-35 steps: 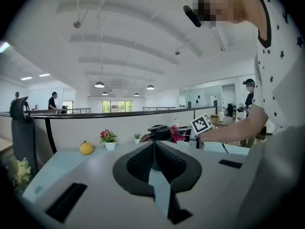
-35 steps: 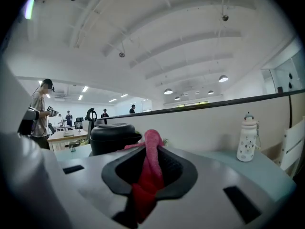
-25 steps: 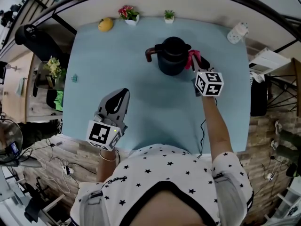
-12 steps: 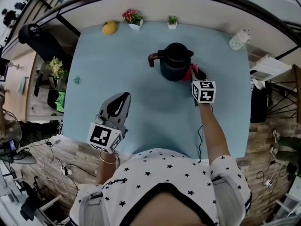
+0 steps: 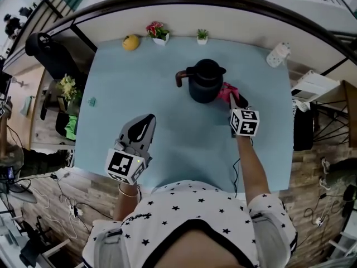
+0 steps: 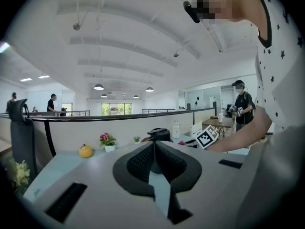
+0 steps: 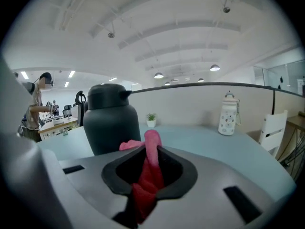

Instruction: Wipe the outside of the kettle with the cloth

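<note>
A dark kettle with a brown handle at its left stands on the light blue table, toward the back. In the right gripper view the kettle fills the left middle. My right gripper is shut on a pink cloth, which lies against the kettle's right side. The cloth bunches between the jaws and sticks out past them. My left gripper hangs near the table's front left, shut with nothing in it, well away from the kettle.
At the table's back edge sit a yellow fruit, a flower pot and a small green plant. A white bottle stands at the back right corner. A low partition runs behind the table.
The right gripper with the cloth has slid down and back along the kettle's right side, toward me. The left gripper has stayed put.
</note>
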`<state>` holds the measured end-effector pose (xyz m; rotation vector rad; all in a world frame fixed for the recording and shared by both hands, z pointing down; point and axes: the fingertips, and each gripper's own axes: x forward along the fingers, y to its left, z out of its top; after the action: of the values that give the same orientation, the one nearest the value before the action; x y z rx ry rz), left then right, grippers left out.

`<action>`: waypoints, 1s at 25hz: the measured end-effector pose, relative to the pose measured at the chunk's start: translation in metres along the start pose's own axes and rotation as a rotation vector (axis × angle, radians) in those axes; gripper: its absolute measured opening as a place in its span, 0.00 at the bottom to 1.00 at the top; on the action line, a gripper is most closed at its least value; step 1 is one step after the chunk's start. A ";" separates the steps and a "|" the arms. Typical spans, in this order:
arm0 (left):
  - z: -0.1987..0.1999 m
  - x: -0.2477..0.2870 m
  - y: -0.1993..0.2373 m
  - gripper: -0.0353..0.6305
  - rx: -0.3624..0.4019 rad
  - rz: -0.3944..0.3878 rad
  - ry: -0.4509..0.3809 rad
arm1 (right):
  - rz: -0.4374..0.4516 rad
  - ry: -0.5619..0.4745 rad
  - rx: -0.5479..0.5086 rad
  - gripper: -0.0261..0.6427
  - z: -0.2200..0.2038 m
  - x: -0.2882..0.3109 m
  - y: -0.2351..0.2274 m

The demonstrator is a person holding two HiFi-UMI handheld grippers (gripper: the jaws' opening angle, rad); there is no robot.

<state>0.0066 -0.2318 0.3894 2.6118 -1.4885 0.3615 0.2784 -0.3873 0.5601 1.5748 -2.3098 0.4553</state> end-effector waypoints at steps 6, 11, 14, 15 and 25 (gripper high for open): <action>0.006 -0.009 -0.005 0.10 0.014 -0.011 -0.027 | 0.013 -0.099 0.033 0.12 0.025 -0.052 0.009; 0.010 -0.018 -0.009 0.10 0.026 -0.018 -0.043 | 0.047 -0.182 0.050 0.12 0.050 -0.092 0.029; 0.009 -0.022 -0.012 0.10 0.032 -0.024 -0.049 | 0.081 -0.231 0.042 0.12 0.064 -0.113 0.046; 0.009 -0.023 -0.013 0.10 0.032 -0.025 -0.052 | 0.095 -0.249 0.037 0.12 0.070 -0.119 0.052; 0.013 -0.028 -0.020 0.10 0.032 -0.045 -0.079 | 0.228 -0.329 0.024 0.12 0.097 -0.161 0.109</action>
<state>0.0120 -0.2008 0.3699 2.7098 -1.4559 0.2835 0.2260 -0.2565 0.3955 1.4967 -2.7587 0.2924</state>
